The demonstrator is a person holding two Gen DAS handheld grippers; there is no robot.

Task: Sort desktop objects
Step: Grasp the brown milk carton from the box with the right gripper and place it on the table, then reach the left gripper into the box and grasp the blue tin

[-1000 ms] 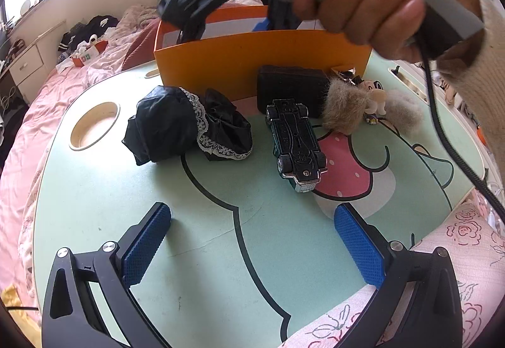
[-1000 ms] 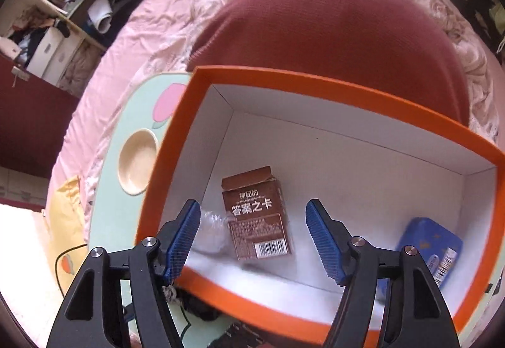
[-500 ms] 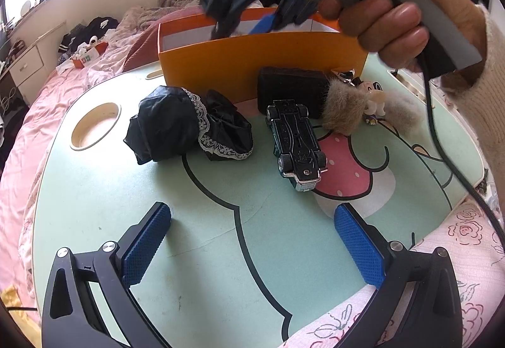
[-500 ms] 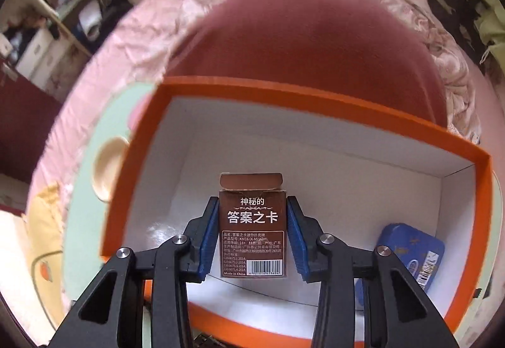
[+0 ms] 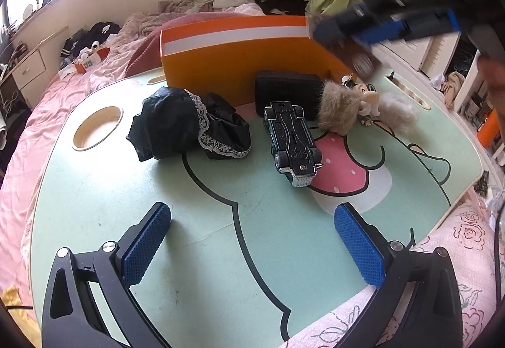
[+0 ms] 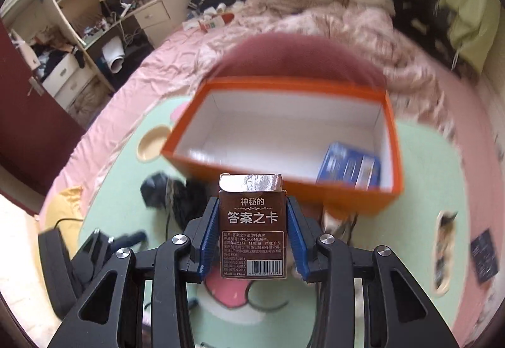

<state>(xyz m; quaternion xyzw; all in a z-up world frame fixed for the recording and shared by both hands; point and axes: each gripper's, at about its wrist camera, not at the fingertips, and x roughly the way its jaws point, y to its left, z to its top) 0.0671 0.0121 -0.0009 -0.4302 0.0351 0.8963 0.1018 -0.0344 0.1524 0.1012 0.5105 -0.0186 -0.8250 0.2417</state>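
Above the green table our right gripper pinches the brown card box near the orange box, our left gripper spread wide

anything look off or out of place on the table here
The toy car lies upside down, wheels and chassis facing up, beside the black cloth. The card box clamped in the right gripper has its top flap open.

Left tool and right tool — black angular frames, silver screws, blue cross-hatched pads; black cable trailing.
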